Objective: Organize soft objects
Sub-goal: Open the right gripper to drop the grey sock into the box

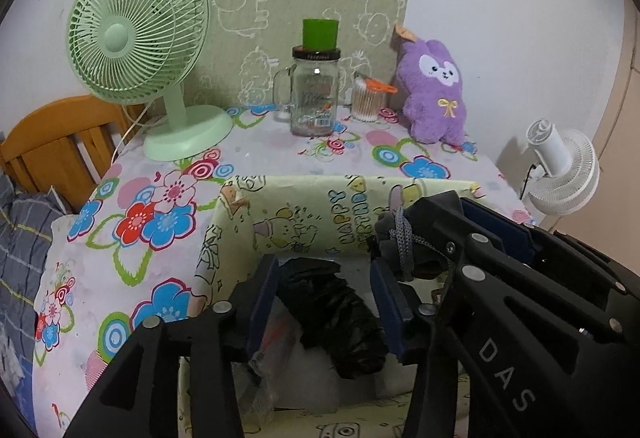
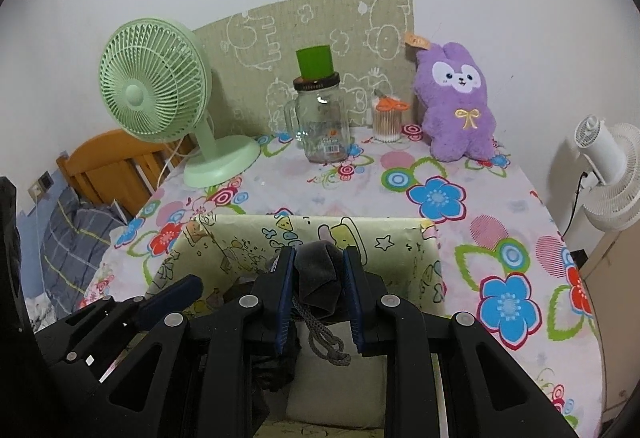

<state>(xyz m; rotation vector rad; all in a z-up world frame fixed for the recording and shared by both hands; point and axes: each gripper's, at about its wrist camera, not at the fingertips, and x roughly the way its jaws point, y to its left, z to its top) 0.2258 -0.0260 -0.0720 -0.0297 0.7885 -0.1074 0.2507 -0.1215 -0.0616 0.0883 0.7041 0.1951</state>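
1. Over the open box wrapped in yellow birthday paper, at the near side of the table, both grippers point down into the box.
2. The left gripper is released: its blue pads stand apart, and a crumpled black soft item lies between them on the box floor. The pads do not press on it.
3. The right gripper is clenched on a dark grey cloth bundle. The bundle bulges above the two blue pads, and a grey braided cord hangs in a loop below them.
4. In the left wrist view the right gripper comes in from the right, just beside the left one, with the grey bundle near the back wall of the box.
5. Under the right gripper, a pale flat thing lies in the box; what it is I cannot tell.
6. At the far side of the table a purple plush rabbit sits upright against the wall.
7. Beside it is a clear tub of cotton swabs with orange scissors on top.
8. A glass mug jar stands in the middle with a green cup on its lid.
9. A green desk fan stands at the left, and a white fan is off the table on the right.
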